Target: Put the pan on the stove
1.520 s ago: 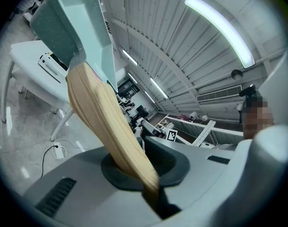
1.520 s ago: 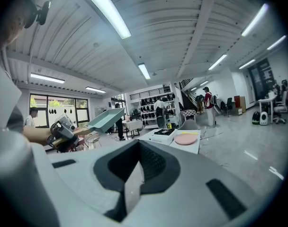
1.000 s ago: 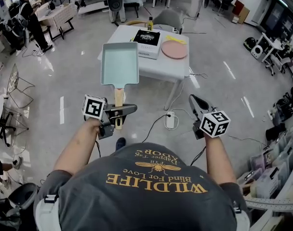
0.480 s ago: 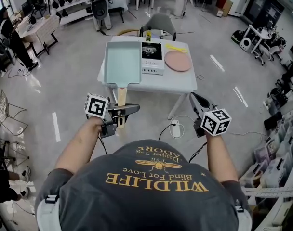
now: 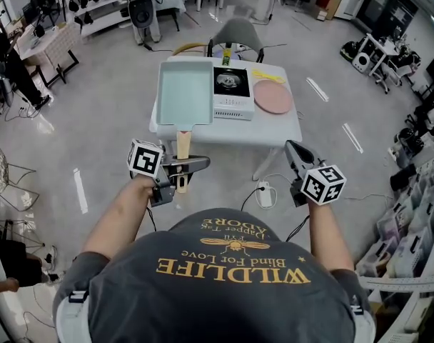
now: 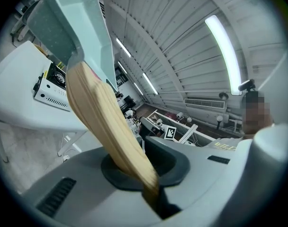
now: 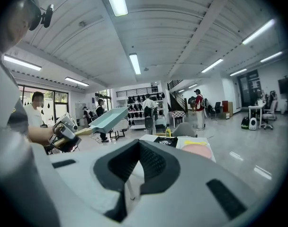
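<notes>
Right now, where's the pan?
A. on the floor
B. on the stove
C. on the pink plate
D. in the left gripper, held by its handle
D: the left gripper's fingers are clamped on the wooden handle, holding the pan up in the air, and the stove top is bare.

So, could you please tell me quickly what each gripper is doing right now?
Left gripper: closed on the pan by its handle.
Right gripper: closed, empty.
</notes>
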Demonstrator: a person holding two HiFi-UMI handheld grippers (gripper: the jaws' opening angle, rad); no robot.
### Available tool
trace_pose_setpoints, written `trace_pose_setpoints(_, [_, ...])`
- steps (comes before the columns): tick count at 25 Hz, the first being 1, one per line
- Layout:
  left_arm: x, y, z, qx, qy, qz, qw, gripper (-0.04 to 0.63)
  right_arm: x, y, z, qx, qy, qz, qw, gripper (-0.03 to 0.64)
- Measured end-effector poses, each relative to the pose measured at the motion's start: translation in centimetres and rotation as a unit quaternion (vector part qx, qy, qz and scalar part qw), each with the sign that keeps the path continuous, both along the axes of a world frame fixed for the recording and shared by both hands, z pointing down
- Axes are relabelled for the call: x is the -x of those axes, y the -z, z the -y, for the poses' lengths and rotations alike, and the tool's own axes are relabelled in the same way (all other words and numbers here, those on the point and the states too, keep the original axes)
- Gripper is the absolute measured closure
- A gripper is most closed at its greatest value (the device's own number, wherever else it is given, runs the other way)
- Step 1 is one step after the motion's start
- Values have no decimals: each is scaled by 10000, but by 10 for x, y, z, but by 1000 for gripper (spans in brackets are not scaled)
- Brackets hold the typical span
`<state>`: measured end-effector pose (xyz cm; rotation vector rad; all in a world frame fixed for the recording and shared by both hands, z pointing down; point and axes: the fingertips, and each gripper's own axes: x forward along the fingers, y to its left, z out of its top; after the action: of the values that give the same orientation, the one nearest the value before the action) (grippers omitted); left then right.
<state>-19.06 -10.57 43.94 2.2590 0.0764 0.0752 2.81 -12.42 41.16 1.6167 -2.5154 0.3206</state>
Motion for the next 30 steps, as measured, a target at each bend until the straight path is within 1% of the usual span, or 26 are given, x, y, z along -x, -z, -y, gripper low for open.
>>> trace_pose_setpoints(3, [-3,-7,12,183,73,-8,9998,575,-5,-6,13,39,28,-17,10000,616])
trace_pose_setpoints(6, [-12,-12,25,163,135,17,9998,575,-13,-13,28,52,86,55,9999,617])
trace_pose_setpoints(8, [-25,-16,34,143,170,9,9998,575,-24,-18,41,52,177,80,9998,617])
trace_pose_setpoints(12, [-61,-21,58,39,350,95,9993,574,-58,-26,81,28,430,161,9989,617])
trace_pose_setpoints(16, [-100,-16,94,117,746,90,9971,574,-93,-24,130,-16,773,224,9968,617])
trace_pose_setpoints(18, [-124,-13,111,279,997,40,9946,574,-115,-20,152,11,961,230,9951,617])
trace_pose_setpoints(20, [-147,-9,127,210,1135,19,9933,574,-136,-15,172,8,1141,203,9933,617])
trace_pose_setpoints(22, [-164,-8,141,179,1236,72,9921,575,-153,-13,191,-1,1258,198,9919,616])
trace_pose_setpoints(26, [-173,-12,163,260,1309,168,9909,575,-162,-22,225,40,1316,358,9906,617])
trace_pose_setpoints(30, [-175,-20,162,611,1202,199,9907,574,-154,-36,235,114,1347,506,9895,617])
